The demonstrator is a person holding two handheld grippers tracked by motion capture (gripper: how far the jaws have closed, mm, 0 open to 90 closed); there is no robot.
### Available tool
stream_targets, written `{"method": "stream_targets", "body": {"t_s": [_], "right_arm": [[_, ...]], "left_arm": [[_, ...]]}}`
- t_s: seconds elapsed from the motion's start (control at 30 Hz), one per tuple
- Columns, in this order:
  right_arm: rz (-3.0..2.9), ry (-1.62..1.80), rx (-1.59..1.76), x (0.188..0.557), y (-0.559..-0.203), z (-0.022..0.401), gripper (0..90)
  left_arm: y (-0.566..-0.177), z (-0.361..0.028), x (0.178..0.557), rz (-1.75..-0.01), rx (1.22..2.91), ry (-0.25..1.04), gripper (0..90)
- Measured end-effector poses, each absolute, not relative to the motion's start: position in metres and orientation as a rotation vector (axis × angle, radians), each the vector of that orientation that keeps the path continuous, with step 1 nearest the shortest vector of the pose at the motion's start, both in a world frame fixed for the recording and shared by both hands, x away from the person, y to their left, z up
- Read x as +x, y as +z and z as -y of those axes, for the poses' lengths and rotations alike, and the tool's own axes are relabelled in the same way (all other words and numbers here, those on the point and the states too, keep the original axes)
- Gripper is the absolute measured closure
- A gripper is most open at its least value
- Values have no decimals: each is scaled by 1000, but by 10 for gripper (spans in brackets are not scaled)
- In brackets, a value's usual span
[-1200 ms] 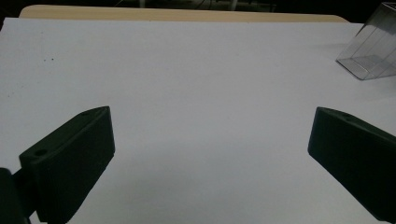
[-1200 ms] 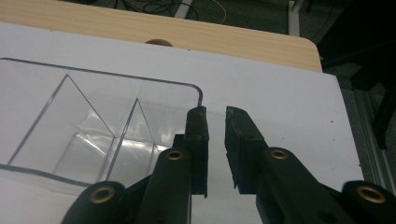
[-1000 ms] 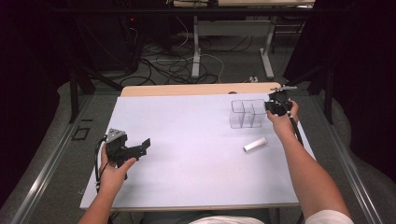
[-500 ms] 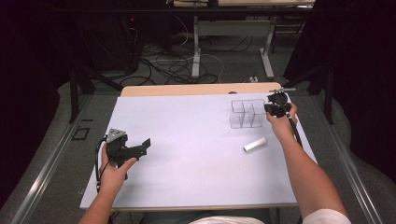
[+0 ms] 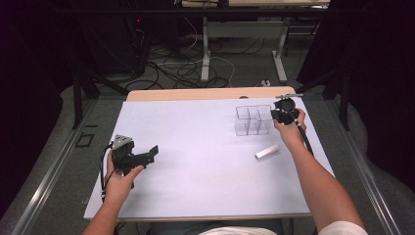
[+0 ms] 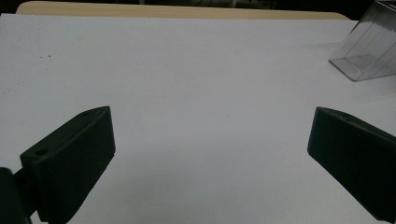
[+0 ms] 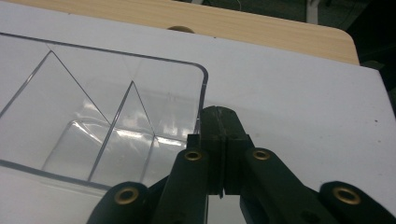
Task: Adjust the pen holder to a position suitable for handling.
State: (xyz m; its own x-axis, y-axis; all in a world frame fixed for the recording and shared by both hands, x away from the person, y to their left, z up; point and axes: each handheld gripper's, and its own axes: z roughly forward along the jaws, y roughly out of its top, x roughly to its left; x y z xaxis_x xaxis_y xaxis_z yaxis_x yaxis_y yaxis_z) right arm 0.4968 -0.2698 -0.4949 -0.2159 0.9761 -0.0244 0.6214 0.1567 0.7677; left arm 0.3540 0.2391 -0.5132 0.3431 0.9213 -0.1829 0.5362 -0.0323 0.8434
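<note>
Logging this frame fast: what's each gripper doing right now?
Left gripper: open, jaws wide apart over the white table cover, holding nothing.
Right gripper: shut on the clear divided box, jaws pinching its side wall.

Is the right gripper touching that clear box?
Touching. In the right gripper view the gripper has its jaws closed on the clear box's side wall, with the wall running down between them.

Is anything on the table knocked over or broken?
Nothing looks broken or spilled. The clear divided box stands upright with its compartments empty, and the small white roll lies on its side on the table, apart from the box.
</note>
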Motion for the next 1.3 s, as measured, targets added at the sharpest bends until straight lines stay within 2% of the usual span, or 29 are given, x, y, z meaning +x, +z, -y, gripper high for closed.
{"method": "stream_targets", "body": {"t_s": [1.3], "right_arm": [[-2050, 1014, 1410, 484, -499, 151, 900]], "left_arm": [[-514, -239, 355, -1317, 1698, 521, 8]]}}
